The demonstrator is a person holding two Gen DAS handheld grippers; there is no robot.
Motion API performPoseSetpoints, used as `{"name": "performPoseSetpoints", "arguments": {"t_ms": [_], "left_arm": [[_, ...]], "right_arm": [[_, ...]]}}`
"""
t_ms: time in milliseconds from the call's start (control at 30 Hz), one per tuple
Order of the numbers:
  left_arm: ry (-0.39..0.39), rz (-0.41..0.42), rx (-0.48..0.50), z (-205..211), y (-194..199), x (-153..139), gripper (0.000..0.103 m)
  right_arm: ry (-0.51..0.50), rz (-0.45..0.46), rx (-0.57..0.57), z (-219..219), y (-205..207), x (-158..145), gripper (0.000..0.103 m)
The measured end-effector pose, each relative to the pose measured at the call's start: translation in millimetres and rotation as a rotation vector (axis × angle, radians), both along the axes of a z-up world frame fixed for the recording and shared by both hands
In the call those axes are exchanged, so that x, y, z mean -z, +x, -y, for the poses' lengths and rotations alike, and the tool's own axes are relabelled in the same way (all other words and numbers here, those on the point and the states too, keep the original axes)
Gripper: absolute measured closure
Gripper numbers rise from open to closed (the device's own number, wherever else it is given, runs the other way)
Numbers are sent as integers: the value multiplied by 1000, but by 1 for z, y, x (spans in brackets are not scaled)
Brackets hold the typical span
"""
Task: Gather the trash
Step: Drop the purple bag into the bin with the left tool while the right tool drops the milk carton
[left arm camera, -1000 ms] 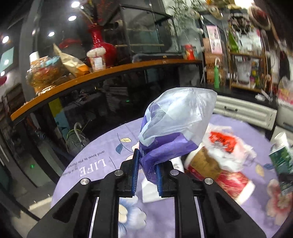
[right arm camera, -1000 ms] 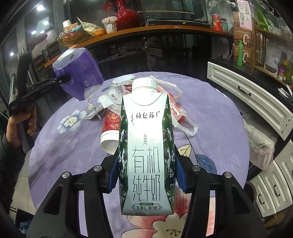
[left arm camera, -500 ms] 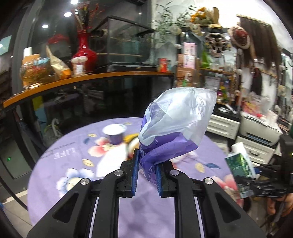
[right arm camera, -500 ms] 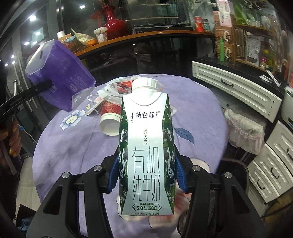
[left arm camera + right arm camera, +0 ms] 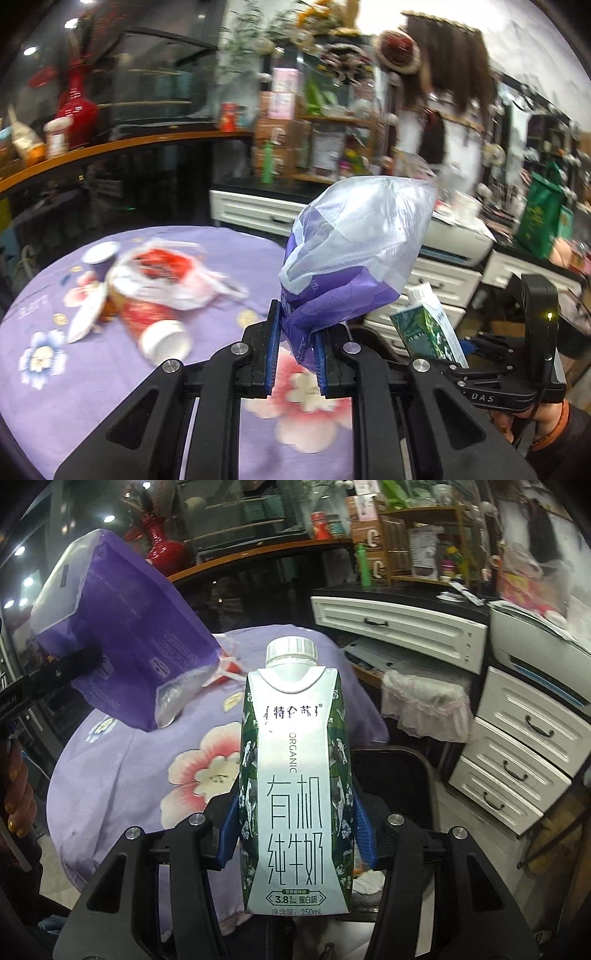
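Milk carton (image 5: 293, 786): upright, cap far, clamped in right gripper (image 5: 295, 834), over the black bin's (image 5: 406, 771) rim.
Purple packet (image 5: 347, 258): pinched narrowly by left gripper (image 5: 295, 347), left, over the table (image 5: 92, 387).
Nearer the bin: right.

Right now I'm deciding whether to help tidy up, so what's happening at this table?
A person is clearing trash with a gripper in each hand. The left gripper is clamped on a purple plastic bag; the right gripper grips an upright milk carton. Both are held above the edge of the purple floral tablecloth. A tipped paper cup and a white plastic bag remain on it.
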State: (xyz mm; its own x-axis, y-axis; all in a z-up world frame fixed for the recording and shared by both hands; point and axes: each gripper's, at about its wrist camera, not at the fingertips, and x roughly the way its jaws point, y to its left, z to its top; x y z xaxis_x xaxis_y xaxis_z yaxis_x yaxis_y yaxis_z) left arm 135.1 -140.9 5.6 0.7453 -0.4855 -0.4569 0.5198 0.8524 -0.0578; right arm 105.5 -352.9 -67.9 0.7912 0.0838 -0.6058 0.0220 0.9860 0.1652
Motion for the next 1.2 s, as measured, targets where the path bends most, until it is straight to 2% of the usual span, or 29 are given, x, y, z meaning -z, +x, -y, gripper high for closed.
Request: {"name": "performPoseSetpoints", "arguments": {"t_ms": [200, 467, 667, 867, 900, 967, 1000, 1033, 1200], "left_arm": [[53, -43, 86, 50, -2, 23, 87], [165, -145, 178, 116, 7, 65, 87], [298, -193, 193, 160, 15, 104, 87], [355, -275, 180, 182, 24, 142, 84], [359, -288, 178, 183, 25, 145, 80], [362, -326, 181, 186, 29, 156, 62], [366, -330, 173, 187, 31, 159, 46], [365, -327, 168, 186, 31, 161, 39], [323, -330, 175, 179, 26, 154, 34]], "right_arm": [[-2, -2, 78, 31, -26, 7, 51], [-9, -12, 173, 66, -57, 18, 51], [14, -20, 230, 90, -69, 25, 51], [33, -47, 268, 106, -75, 37, 51], [36, -50, 270, 108, -76, 38, 51], [35, -53, 273, 108, -76, 41, 51], [35, -55, 274, 109, -76, 42, 51], [37, -56, 275, 109, -76, 42, 51], [55, -68, 273, 112, -72, 48, 51]]}}
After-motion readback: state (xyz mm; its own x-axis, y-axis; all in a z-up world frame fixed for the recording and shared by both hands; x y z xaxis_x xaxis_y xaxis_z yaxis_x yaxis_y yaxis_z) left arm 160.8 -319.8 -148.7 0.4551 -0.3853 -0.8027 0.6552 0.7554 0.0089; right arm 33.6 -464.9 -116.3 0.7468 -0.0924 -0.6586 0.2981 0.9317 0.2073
